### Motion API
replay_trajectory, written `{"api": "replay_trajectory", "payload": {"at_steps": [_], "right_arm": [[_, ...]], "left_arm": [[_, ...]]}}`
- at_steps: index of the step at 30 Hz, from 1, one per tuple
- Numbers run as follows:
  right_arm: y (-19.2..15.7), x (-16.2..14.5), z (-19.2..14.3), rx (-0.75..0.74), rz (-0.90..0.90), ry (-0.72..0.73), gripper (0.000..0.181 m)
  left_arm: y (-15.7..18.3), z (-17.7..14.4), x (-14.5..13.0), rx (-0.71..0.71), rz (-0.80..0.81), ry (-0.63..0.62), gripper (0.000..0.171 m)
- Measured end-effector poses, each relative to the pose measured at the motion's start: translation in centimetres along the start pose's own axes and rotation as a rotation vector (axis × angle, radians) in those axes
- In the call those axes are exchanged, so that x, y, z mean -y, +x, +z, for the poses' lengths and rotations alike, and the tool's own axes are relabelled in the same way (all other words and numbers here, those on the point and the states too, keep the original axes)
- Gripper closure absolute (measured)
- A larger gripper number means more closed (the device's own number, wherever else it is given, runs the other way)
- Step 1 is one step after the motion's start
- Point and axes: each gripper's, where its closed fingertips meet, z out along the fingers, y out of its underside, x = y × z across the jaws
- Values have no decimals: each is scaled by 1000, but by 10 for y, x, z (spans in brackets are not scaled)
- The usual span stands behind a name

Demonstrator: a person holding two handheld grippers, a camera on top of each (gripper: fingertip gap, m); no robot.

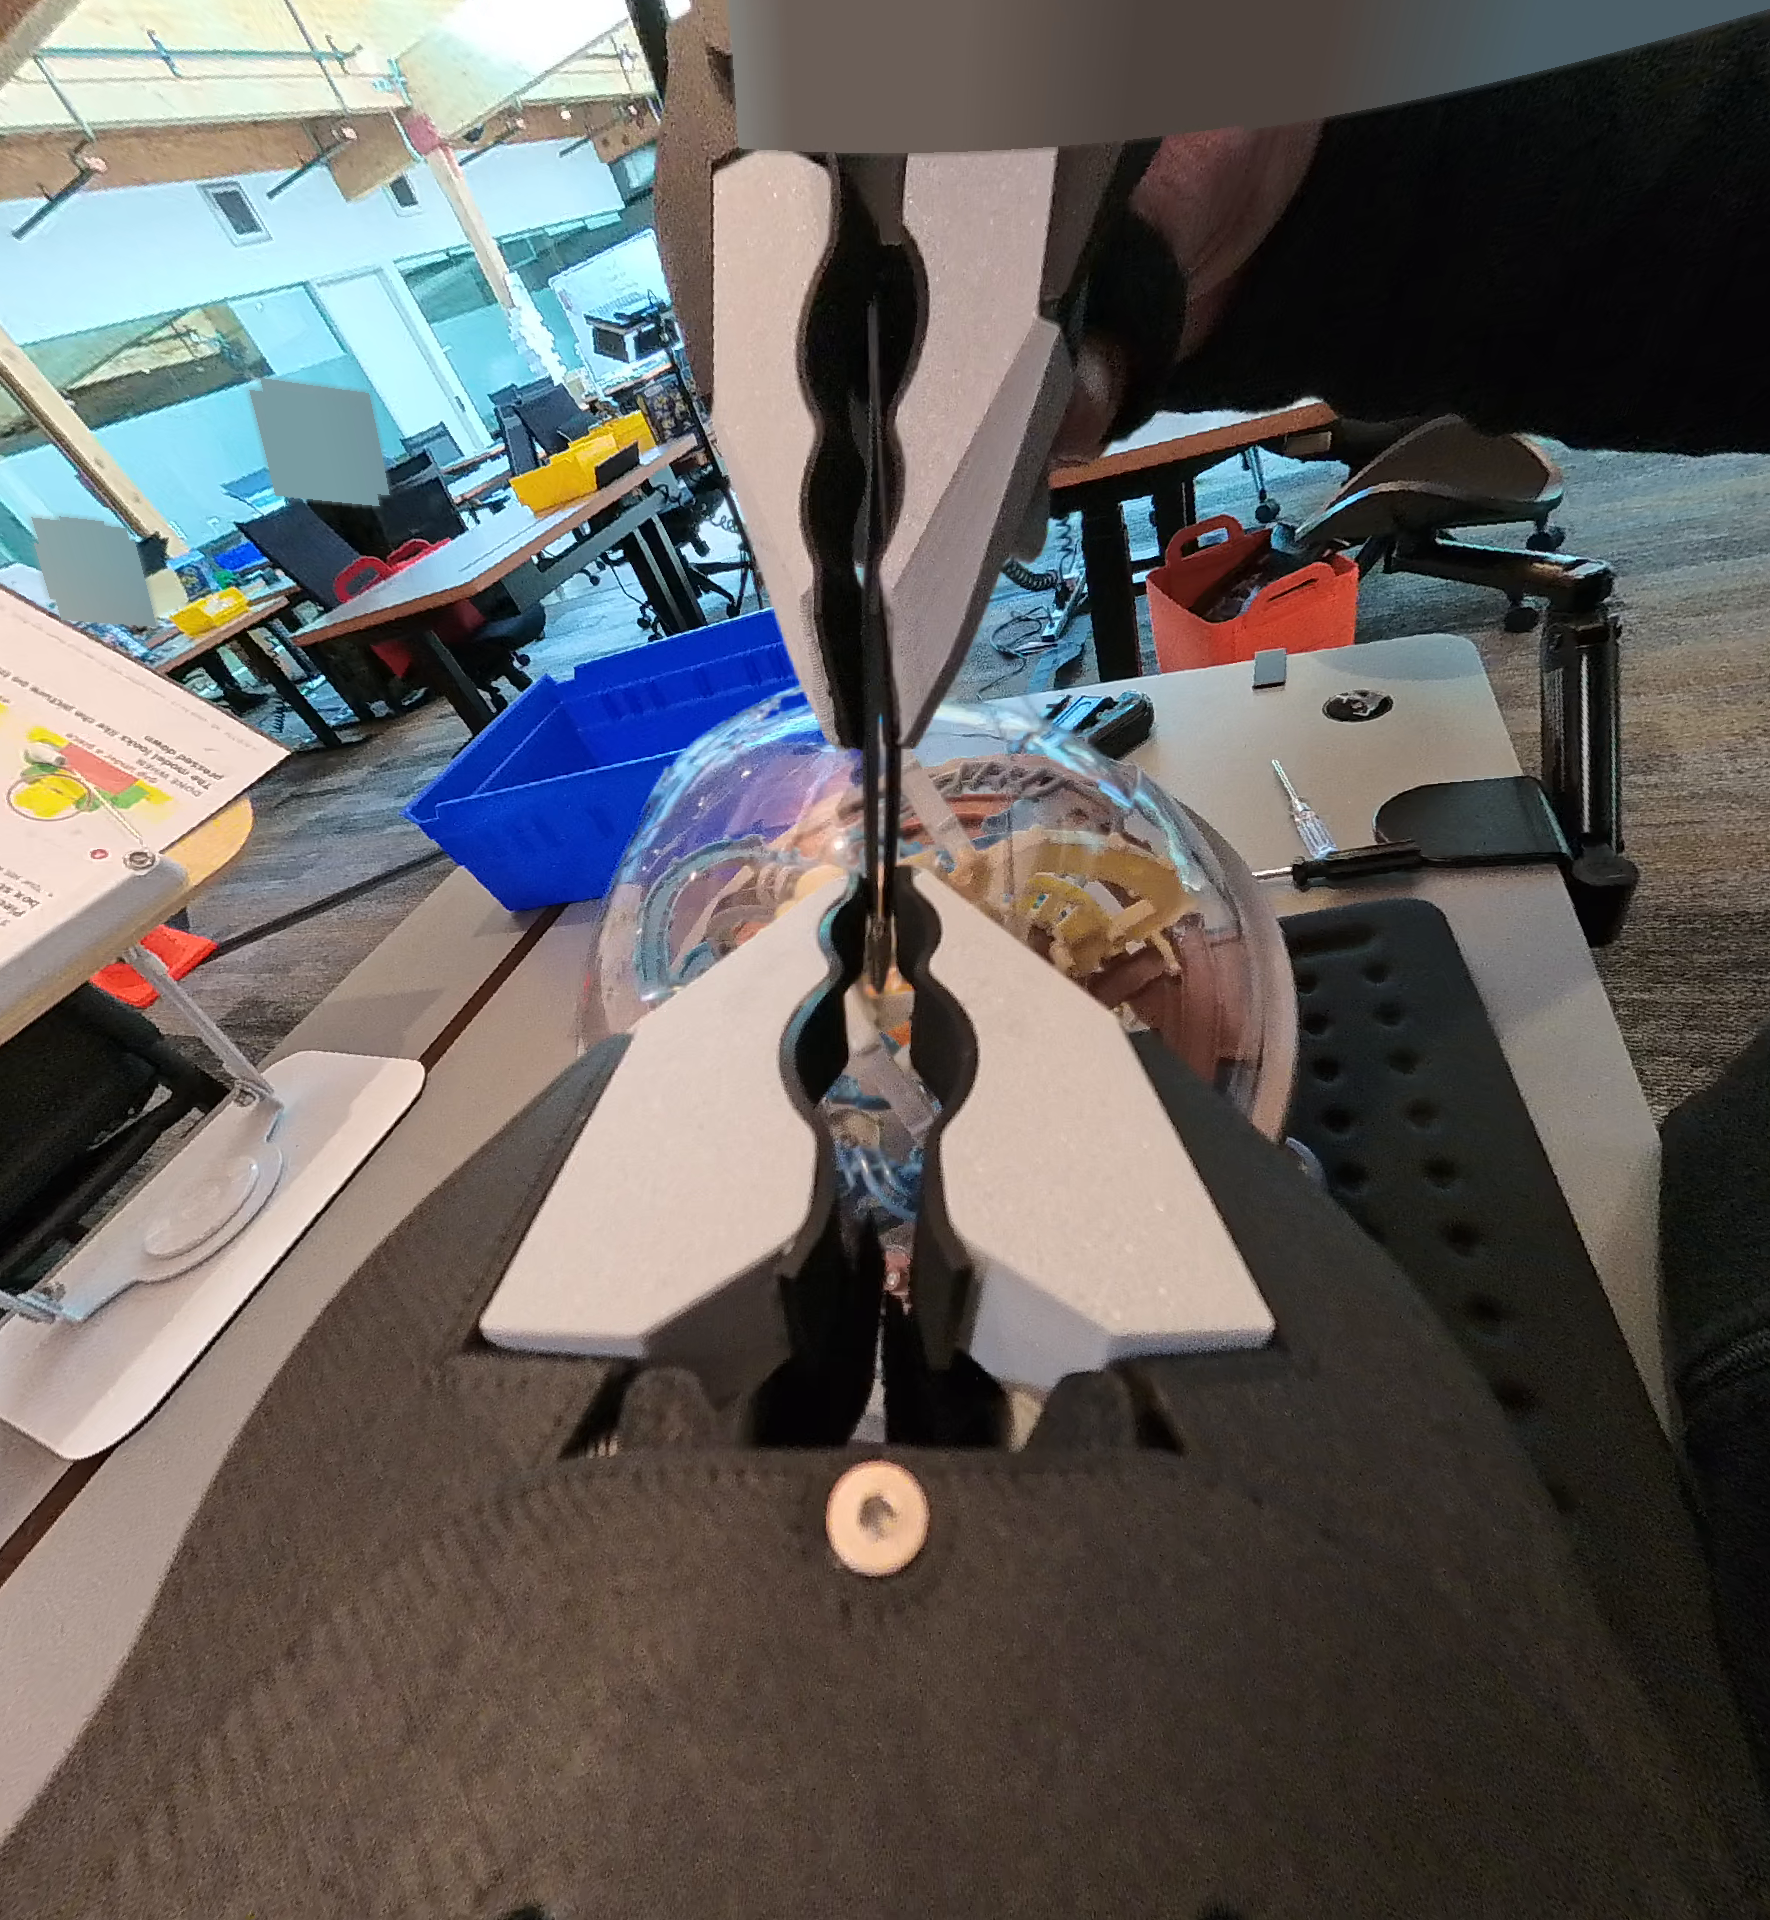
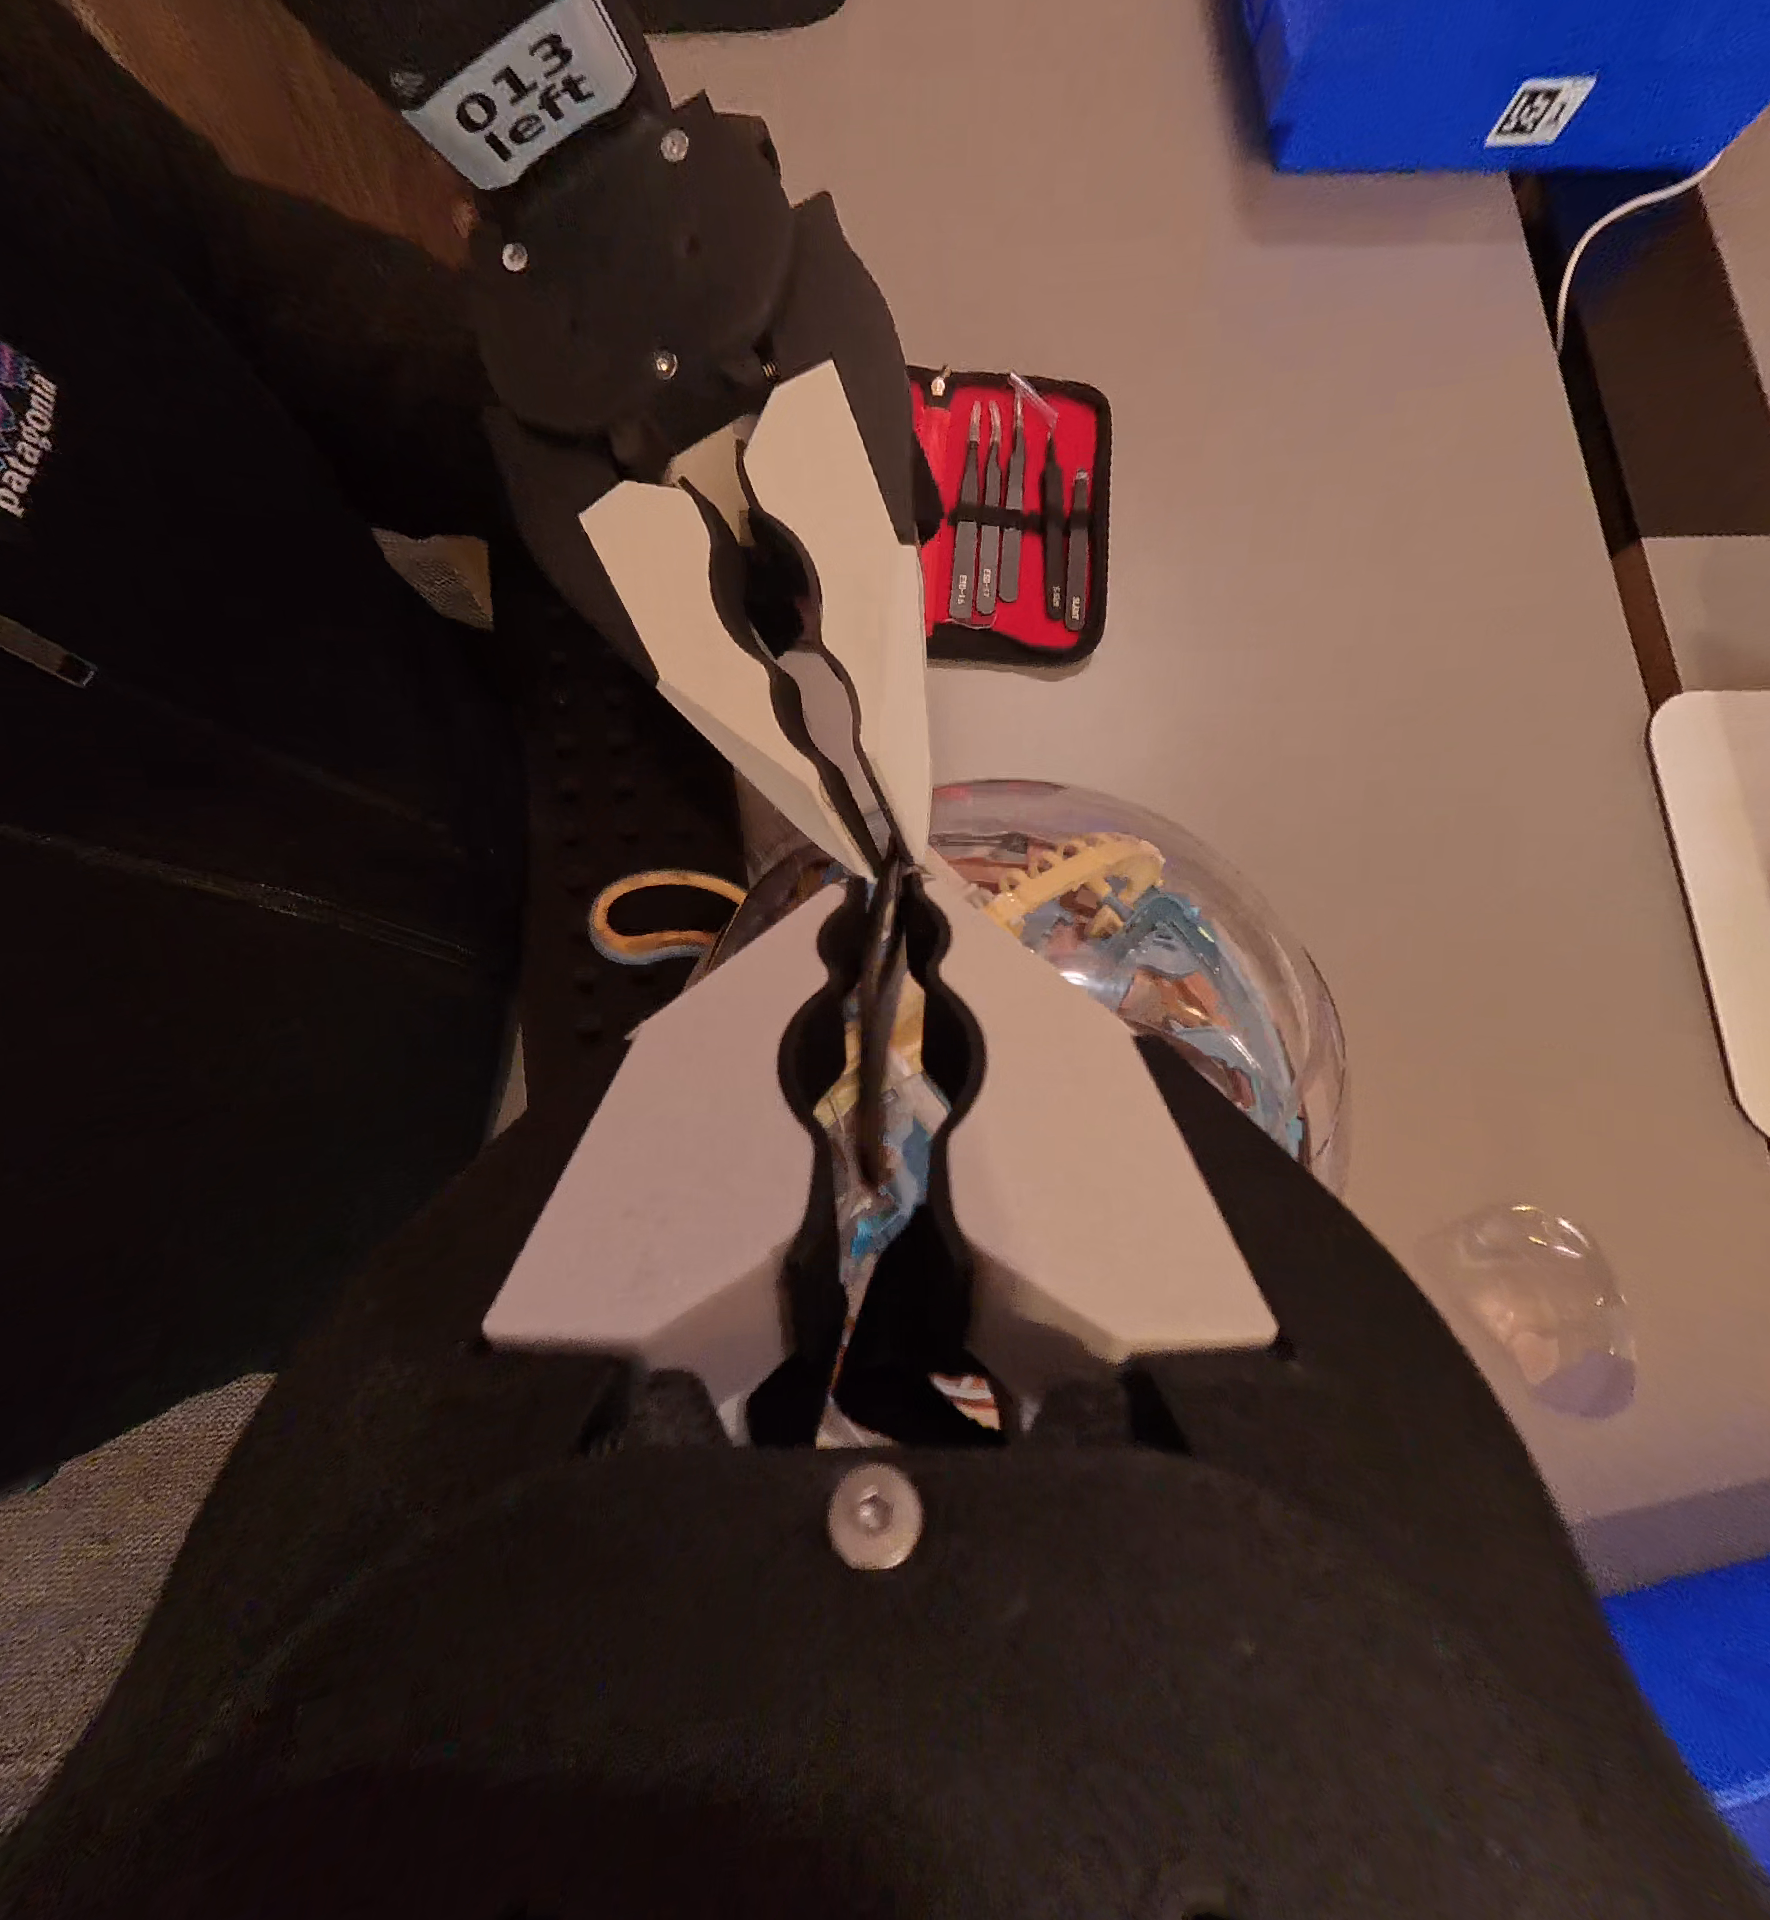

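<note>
Left gripper point(image 1: 876, 914) and right gripper point(image 2: 886, 914): both clamped together on black tweezers point(image 1: 876, 623) above clear maze sphere point(image 1: 1120, 883). Right wrist view only: red tweezer kit point(image 2: 1016, 520), twelve o'clock.

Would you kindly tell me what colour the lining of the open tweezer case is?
Red, with a black border; the tweezer case shows best in the right wrist view.

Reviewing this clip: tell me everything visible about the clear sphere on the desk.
The clear sphere is a transparent plastic ball enclosing a maze of tan, brown, yellow and blue tracks. It rests on the grey desk, beside a black perforated mat. Both grippers hover just above it, pinching black tweezers; whether these touch it is unclear.
</note>
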Motion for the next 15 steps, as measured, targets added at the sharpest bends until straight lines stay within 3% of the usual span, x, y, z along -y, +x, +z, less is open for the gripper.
{"api": "replay_trajectory", "payload": {"at_steps": [7,11,15], "right_arm": [[-11,-2,1,-8,-17,-34,180],[-23,-8,-3,-28,-42,-67,180],[-42,-15,-6,-33,-49,-76,180]], "left_arm": [[7,-12,0,-76,43,-24,169],[-26,-26,6,-194,61,-127,102],[-46,8,9,-377,119,-229,52]]}}
